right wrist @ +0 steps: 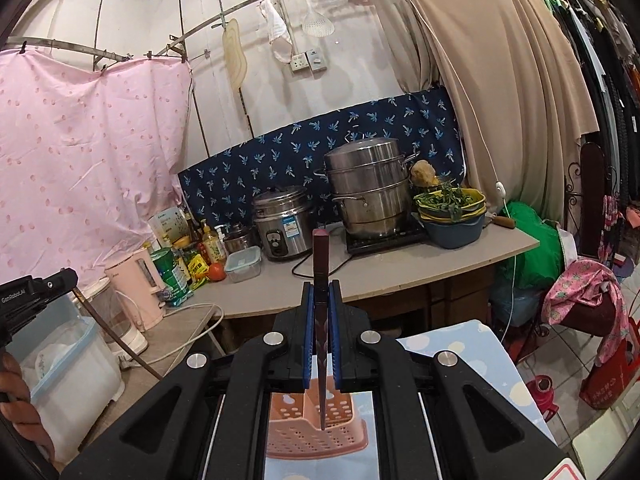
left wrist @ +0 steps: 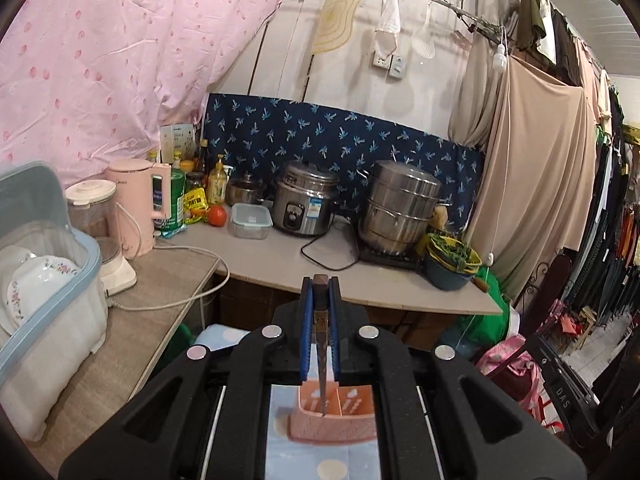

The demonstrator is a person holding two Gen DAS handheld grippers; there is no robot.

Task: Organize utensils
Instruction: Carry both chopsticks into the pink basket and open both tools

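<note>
Blue spotted tabletop (right wrist: 472, 364), pink perforated utensil holder (right wrist: 316, 436) standing on it

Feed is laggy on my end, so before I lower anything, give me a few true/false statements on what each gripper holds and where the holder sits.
1. The left gripper is shut on a chopstick. True.
2. The right gripper is open and holds nothing. False: it is shut on a dark chopstick.
3. A pink utensil holder sits below the left chopstick's tip. True.
4. The pink holder in the right wrist view is solid-walled. False: its walls are perforated.
5. The rice cooker stands on the floor. False: it stands on the counter.
</note>
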